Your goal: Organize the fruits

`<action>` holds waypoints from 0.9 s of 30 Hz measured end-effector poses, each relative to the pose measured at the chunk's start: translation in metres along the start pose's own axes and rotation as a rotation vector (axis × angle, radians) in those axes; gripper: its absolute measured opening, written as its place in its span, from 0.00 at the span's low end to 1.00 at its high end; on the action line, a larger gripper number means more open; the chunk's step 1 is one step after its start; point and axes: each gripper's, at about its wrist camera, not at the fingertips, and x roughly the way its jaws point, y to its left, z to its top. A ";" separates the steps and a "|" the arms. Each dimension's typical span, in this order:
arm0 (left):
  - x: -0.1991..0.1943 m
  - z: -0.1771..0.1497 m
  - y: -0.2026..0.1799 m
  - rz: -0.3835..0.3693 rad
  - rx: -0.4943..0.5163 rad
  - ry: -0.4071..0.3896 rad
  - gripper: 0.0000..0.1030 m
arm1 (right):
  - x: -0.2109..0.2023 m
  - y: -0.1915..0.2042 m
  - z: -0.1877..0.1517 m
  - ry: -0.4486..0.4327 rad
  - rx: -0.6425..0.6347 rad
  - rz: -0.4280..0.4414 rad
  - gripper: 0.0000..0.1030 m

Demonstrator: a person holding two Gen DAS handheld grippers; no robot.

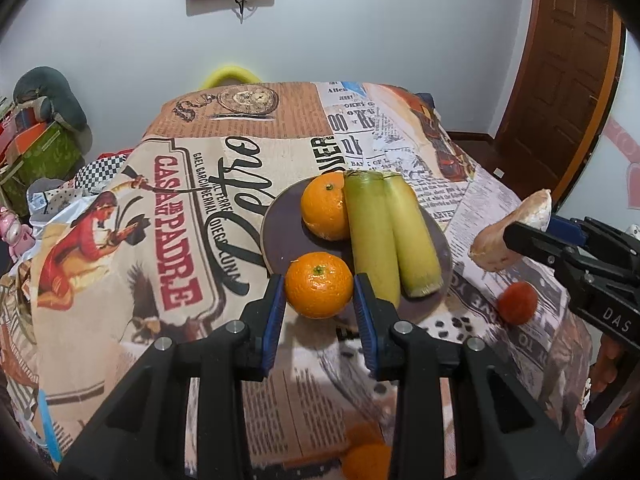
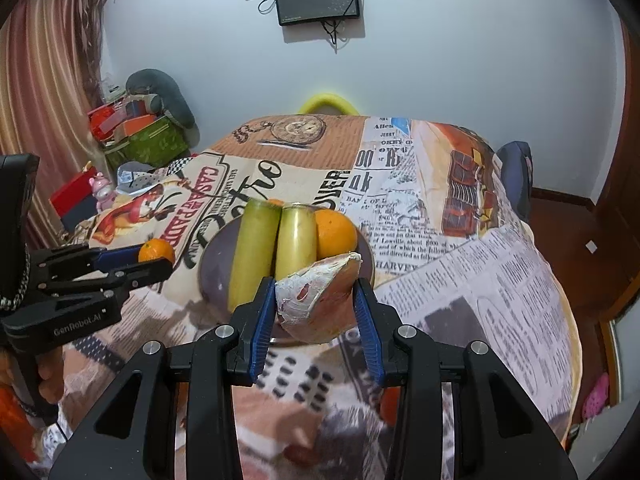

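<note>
A dark round plate (image 1: 282, 236) on the table holds one orange (image 1: 325, 210) and two green-yellow stalks (image 1: 390, 236). My left gripper (image 1: 319, 292) is shut on a second orange (image 1: 319, 290) just above the plate's near edge. My right gripper (image 2: 316, 300) is shut on a pale brown cut wedge of fruit (image 2: 320, 300), held above the plate's (image 2: 216, 272) near rim; it also shows in the left wrist view (image 1: 506, 236) at the right. A small red-orange fruit (image 1: 517, 303) lies on the cloth right of the plate.
A printed cloth (image 1: 168, 208) covers the table. Another orange (image 1: 366, 460) lies near the front edge. Boxes and cushions (image 2: 148, 128) stand at the left, a yellow chair back (image 2: 328, 103) behind the table, a wooden door (image 1: 560, 80) at the right.
</note>
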 end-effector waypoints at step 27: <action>0.077 0.022 0.009 -0.016 -0.028 0.071 0.34 | 0.078 -0.014 0.032 0.064 0.028 0.034 0.39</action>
